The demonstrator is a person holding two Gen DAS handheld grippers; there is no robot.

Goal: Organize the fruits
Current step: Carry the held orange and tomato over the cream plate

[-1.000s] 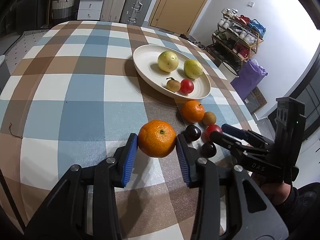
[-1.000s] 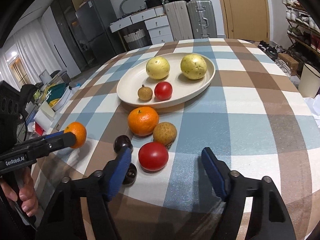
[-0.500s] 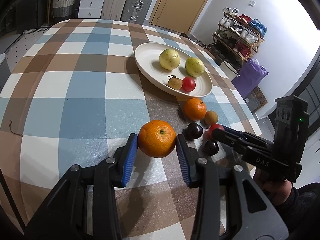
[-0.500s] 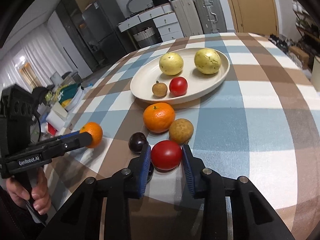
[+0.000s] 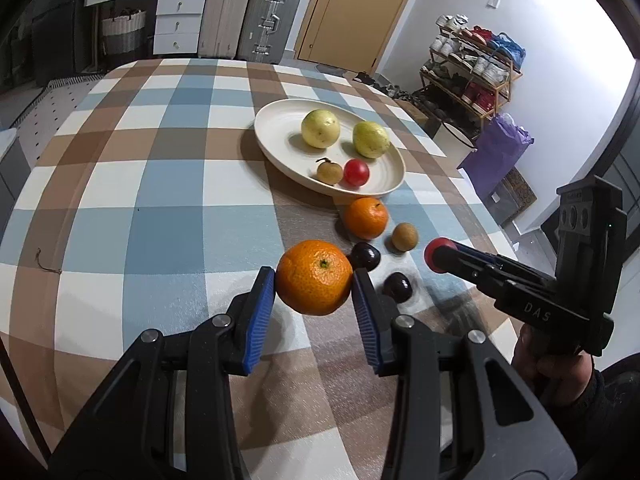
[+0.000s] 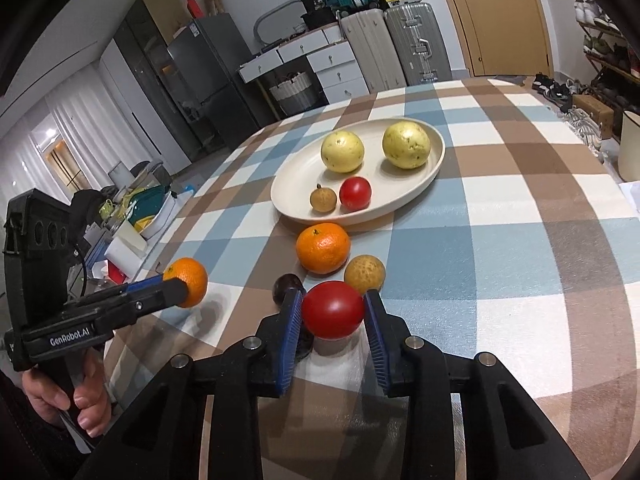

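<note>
My left gripper (image 5: 314, 294) is shut on an orange (image 5: 314, 282) and holds it above the checked tablecloth. My right gripper (image 6: 332, 314) is shut on a red tomato (image 6: 333, 309), lifted off the cloth; it also shows in the left wrist view (image 5: 440, 254). A cream oval plate (image 5: 280, 156) holds two yellow-green fruits (image 5: 320, 128), a small brown fruit (image 5: 329, 171) and a red tomato (image 5: 356, 172). On the cloth near the plate lie another orange (image 5: 366, 217), a brown fruit (image 5: 404, 236) and two dark plums (image 5: 365, 256).
The table edge runs close on the right in the left wrist view. Suitcases (image 5: 248, 20), drawers and a door stand beyond the far edge, a shoe rack (image 5: 472, 76) at right. A fridge (image 6: 208, 80) and clutter stand at left in the right wrist view.
My right gripper closed on the red tomato and lifted it off the cloth. My left gripper kept its hold on the orange and raised it a little toward the plate.
</note>
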